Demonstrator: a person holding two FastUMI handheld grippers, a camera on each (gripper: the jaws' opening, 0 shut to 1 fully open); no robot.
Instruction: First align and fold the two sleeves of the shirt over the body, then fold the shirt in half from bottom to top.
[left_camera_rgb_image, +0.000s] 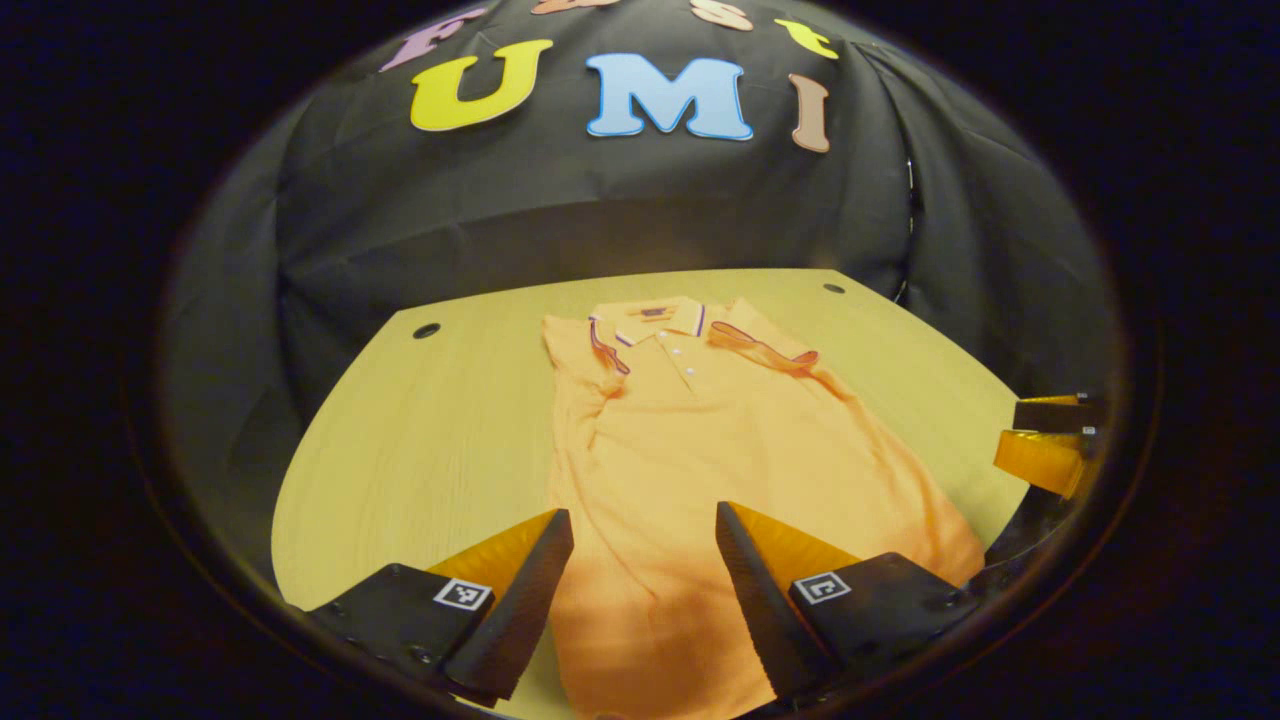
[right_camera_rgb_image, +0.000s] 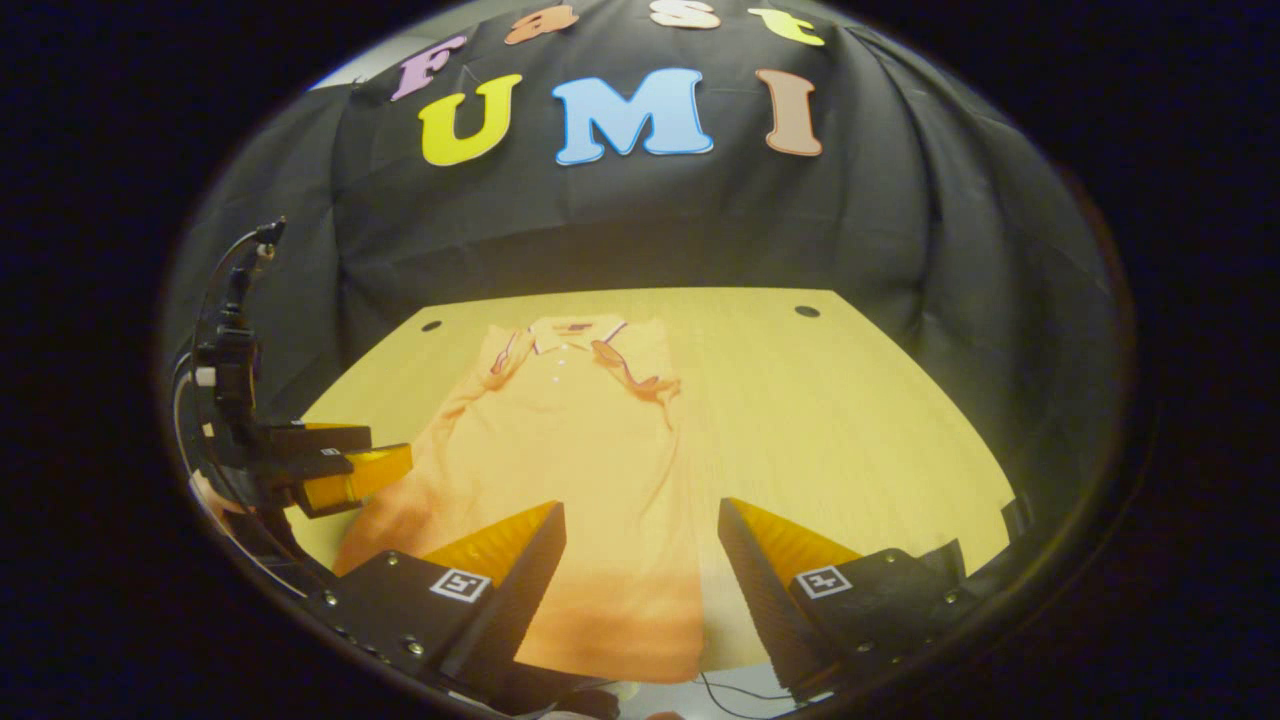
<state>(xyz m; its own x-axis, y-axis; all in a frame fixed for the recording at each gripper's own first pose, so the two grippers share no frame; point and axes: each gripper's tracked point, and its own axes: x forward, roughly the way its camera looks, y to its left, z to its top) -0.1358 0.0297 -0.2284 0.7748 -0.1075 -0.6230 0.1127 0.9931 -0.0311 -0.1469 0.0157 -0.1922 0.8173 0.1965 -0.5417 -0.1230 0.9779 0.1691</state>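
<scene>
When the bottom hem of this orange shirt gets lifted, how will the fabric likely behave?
Probably floppy: the shirt lies flat with soft wrinkles, so it should drape. Likely light. It may slide on the smooth table, so the folded sleeves might shift.

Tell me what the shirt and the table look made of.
Shirt: soft matte knit, likely cotton polo fabric; it drapes in limp wrinkles, with a striped collar and small buttons. Table: pale wood or wood-look laminate; fine straight grain lines, smooth low sheen.
</scene>
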